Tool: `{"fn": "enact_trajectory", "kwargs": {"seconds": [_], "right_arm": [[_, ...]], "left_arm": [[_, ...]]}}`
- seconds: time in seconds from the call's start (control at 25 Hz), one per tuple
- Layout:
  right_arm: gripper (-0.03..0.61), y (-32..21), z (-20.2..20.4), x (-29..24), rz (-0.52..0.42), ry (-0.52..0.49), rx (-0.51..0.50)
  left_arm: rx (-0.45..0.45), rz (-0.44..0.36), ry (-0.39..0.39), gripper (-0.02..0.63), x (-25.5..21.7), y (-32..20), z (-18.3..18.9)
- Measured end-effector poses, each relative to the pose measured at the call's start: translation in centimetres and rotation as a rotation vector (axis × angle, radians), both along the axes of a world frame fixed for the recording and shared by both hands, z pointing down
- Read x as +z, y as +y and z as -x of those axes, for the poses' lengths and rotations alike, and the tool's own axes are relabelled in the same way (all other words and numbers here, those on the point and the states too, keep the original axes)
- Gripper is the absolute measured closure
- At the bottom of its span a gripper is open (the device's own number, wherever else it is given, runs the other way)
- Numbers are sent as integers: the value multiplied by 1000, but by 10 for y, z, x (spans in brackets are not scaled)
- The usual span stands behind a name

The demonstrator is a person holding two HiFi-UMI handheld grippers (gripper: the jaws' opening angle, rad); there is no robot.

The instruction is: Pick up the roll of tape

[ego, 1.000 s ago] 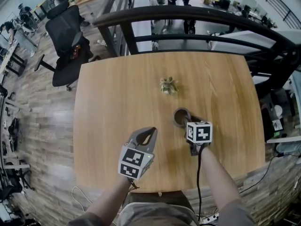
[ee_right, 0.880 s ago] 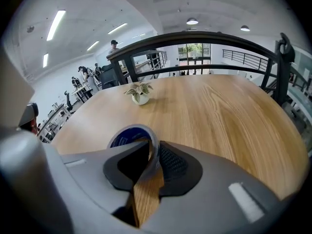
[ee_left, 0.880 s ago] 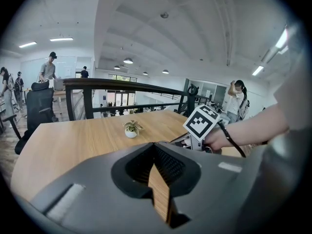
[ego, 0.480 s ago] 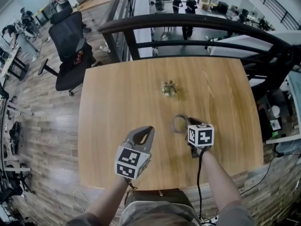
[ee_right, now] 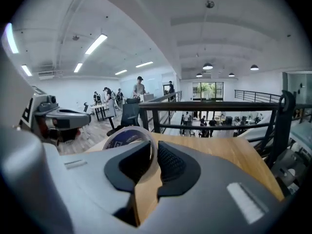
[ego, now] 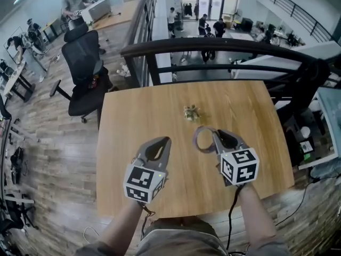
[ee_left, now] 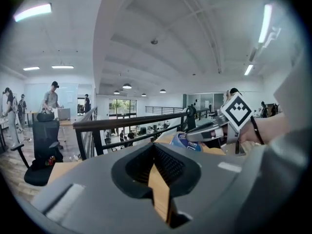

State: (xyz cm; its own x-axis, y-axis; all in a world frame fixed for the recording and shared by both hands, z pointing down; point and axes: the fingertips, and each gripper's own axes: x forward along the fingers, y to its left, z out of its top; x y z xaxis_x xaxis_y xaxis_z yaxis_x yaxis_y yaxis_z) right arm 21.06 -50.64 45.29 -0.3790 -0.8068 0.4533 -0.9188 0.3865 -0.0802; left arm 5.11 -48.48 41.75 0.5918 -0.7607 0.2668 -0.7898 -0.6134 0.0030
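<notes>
The roll of tape (ego: 202, 139) is a thin, pale ring with a blue-printed core, held up off the wooden table (ego: 128, 127). My right gripper (ego: 215, 135) is shut on the ring's wall. In the right gripper view the roll of tape (ee_right: 126, 138) stands upright with its rim pinched between the dark pads (ee_right: 170, 162) of my right gripper (ee_right: 153, 152). My left gripper (ego: 161, 142) hovers to the left of the roll, apart from it, with nothing in it. In the left gripper view, the tips of my left gripper (ee_left: 155, 150) meet, and the roll of tape (ee_left: 187, 141) shows beyond them.
A small tan, dried-looking clump (ego: 191, 112) lies on the table beyond the roll. A dark railing (ego: 213, 47) runs along the table's far edge. A black office chair (ego: 85, 73) stands at the far left, with people farther off.
The right jaws closed on the roll where it lay on the table and lifted it. Both grippers have risen, the right one more.
</notes>
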Motion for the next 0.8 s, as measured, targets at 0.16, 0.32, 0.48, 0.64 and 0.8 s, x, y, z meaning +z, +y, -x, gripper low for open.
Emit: {"fn": "enact_trajectory", "kwargs": {"seconds": [0.16, 0.32, 0.48, 0.64, 0.8], "right_arm": [[522, 25, 8, -69, -124, -25, -10], [522, 59, 13, -123, -228, -40, -16], [522, 89, 17, -163, -321, -58, -18], [521, 116, 19, -182, -369, -60, -12], [522, 136, 15, -181, -363, -65, -2]], "left_arm": [[8, -99, 7, 613, -48, 9, 9], [-1, -182, 17, 613, -89, 24, 19], [10, -276, 12, 612, -124, 44, 27], [10, -307, 26, 612, -145, 67, 32], [-10, -334, 45, 613, -155, 87, 39]]}}
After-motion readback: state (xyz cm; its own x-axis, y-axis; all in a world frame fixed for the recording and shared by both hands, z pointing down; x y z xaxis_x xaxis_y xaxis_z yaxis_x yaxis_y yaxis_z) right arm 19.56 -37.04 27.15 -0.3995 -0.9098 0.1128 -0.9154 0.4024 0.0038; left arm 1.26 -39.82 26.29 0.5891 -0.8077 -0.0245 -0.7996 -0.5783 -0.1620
